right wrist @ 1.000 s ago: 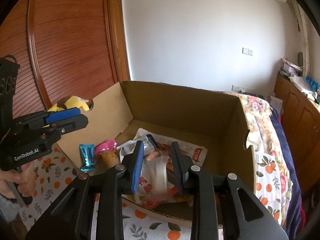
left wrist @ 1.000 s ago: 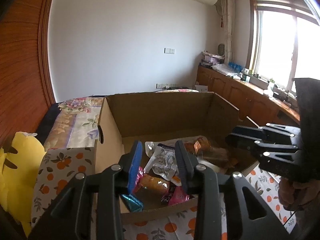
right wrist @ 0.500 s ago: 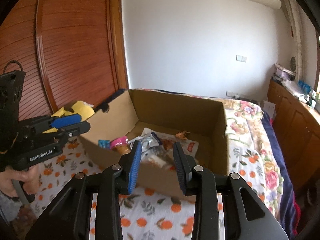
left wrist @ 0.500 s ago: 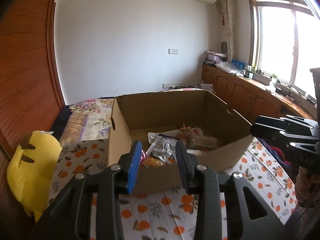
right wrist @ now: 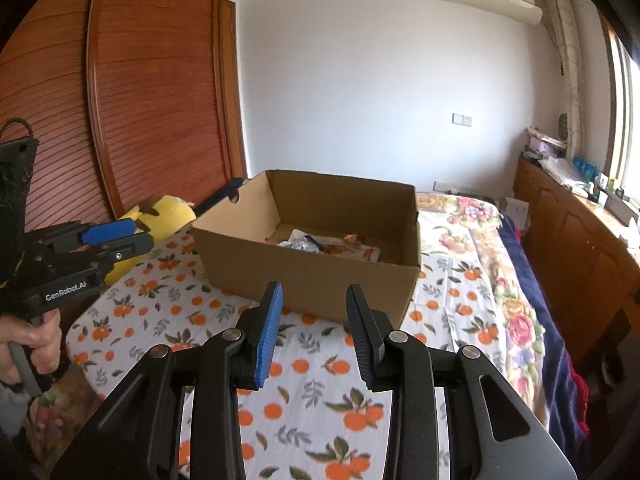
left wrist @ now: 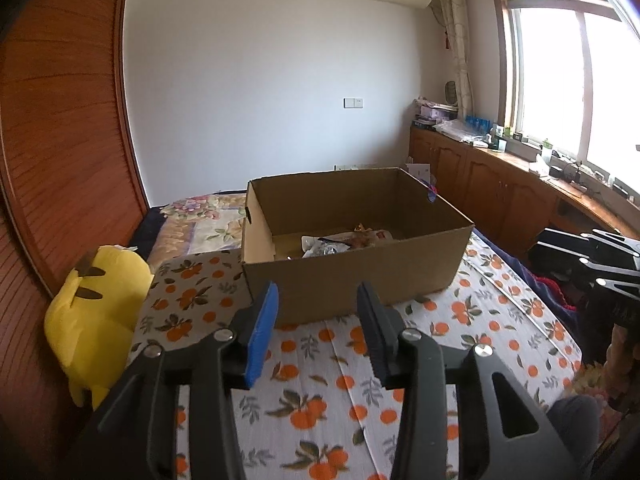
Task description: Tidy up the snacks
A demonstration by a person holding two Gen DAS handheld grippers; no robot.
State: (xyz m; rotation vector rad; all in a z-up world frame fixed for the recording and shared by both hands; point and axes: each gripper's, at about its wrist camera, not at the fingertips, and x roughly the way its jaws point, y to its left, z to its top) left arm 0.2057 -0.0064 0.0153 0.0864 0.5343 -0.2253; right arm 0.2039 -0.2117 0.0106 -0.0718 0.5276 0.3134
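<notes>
Right, we hover both grippers, left gripper (left wrist: pixel 316 312) & right gripper (right wrist: pixel 312 312), fingers apart w/ nothing held. Snack packets (right wrist: pixel 316 245) sit inside cardboard box (right wrist: pixel 316 280) on the bed (right wrist: pixel 304 376). Looks near done; next, prob check for strays.

Black plastic left tongs (left wrist: pixel 316 328) with one blue ribbed pad, silver pivot screws, matching right tongs (right wrist: pixel 314 322), white GenRobot.AI lettering, bare-skinned left hand (right wrist: pixel 24 344) on handle

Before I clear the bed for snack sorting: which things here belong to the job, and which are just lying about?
Job:
cardboard box
snack packets inside it
left gripper and right gripper, both open, empty

Lying about:
yellow plush toy
orange-print sheet
clutter on the window counter
</notes>
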